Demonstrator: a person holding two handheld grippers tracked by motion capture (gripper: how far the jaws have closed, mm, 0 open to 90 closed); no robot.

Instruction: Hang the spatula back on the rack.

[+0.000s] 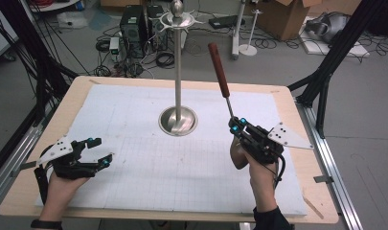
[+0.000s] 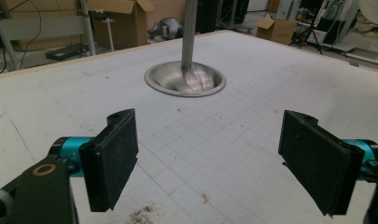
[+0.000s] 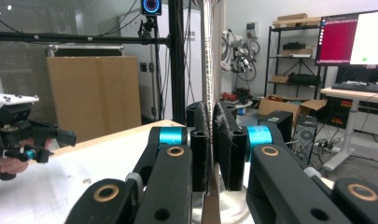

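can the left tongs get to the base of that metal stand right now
Probably yes. The left tongs are open with nothing held, and bare mat lies between them and the stand's base. The right tongs, holding the red-handled utensil, sit off to the other side.

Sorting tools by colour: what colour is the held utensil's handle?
Reddish-brown handle, best seen in the high view.

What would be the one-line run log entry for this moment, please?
left gripper: open, holds nothing, low over table | right gripper: shut on utensil, red handle up | stand: upright, mid-table, apart from utensil
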